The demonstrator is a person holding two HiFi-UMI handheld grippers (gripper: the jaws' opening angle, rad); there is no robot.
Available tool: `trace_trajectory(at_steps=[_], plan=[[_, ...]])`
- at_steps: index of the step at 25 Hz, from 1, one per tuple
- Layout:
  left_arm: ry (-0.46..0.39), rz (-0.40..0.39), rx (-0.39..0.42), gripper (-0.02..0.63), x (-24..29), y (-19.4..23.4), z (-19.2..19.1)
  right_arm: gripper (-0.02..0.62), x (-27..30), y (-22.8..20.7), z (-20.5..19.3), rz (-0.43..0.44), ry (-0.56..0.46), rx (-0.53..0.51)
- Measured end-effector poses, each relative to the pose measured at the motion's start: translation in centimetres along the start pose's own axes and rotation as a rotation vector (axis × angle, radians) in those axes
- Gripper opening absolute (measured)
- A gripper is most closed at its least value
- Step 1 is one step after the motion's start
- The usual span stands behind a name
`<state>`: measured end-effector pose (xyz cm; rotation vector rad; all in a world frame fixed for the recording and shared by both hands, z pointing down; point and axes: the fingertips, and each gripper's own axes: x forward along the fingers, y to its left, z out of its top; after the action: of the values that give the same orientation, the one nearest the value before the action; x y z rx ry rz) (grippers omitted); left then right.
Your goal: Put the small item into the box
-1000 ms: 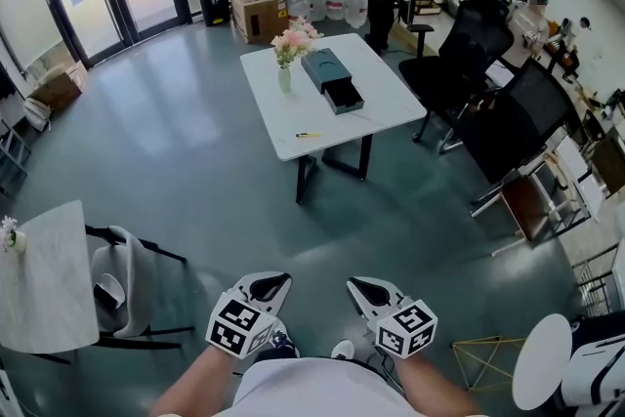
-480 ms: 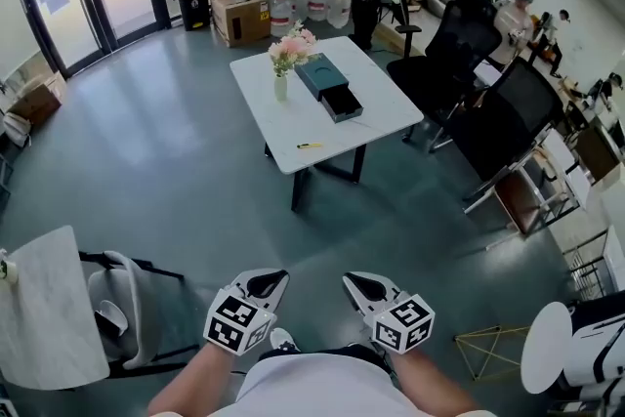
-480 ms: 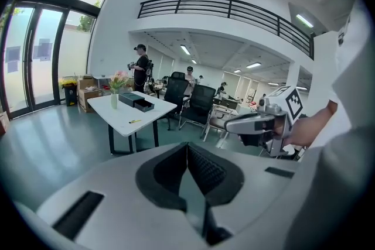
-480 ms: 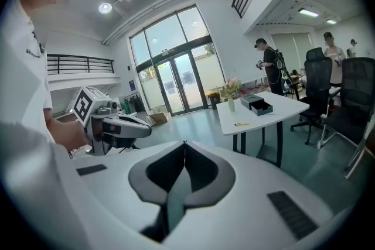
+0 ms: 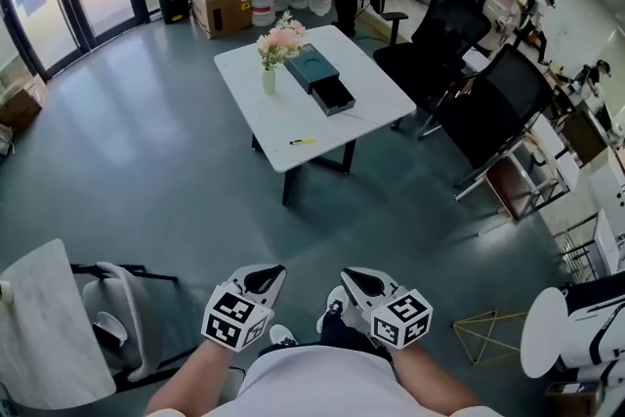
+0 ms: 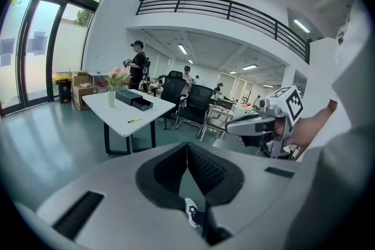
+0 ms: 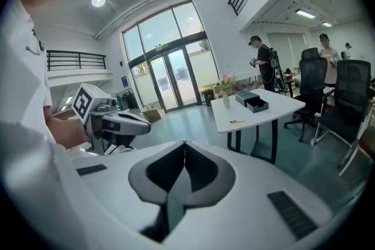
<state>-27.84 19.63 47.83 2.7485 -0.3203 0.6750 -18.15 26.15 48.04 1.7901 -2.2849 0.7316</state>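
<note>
- My left gripper (image 5: 266, 280) and right gripper (image 5: 357, 282) are smooth white shells with ribbed black pads. Each has its fingers pressed together on nothing, and the two sit side by side without touching.
- Well ahead of my fingertips stands a white, flat-topped rectangular table on dark legs (image 5: 269, 117).
- The small slim yellow item (image 5: 302, 141) lies flat near the table edge closest to my fingers, apart from the box.
- Beyond it sits the dark teal rectangular box (image 5: 311, 66), its black drawer (image 5: 333, 97) pulled out. From here I cannot tell what it holds.
- A pale vase of pink flowers (image 5: 270, 73) stands upright left of the box.
- Glossy grey-green floor (image 5: 166, 171) lies open between my fingers and the table.
- Black office chairs (image 5: 503, 103) crowd the table's right side.
</note>
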Motion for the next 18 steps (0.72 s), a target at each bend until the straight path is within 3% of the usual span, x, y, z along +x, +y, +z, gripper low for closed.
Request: trace_trajectory(at_steps=[5,10,18], plan=[[-0.012,0.004,-0.008,0.017,1.7,1.2,1.7,0.015,1.0,-2.3,1.4,-0.002,-0.003,-0.009],[-0.016,0.058,-0.022,0.017,3.5,3.2,3.6,0.015,2.9,-5.5,3.2,0.025,-0.015,0.002],[-0.035,0.088,-0.014,0.017,10.8,4.0,9.4,0.015,4.3,-13.0,7.4,0.070,-0.053,0.013]])
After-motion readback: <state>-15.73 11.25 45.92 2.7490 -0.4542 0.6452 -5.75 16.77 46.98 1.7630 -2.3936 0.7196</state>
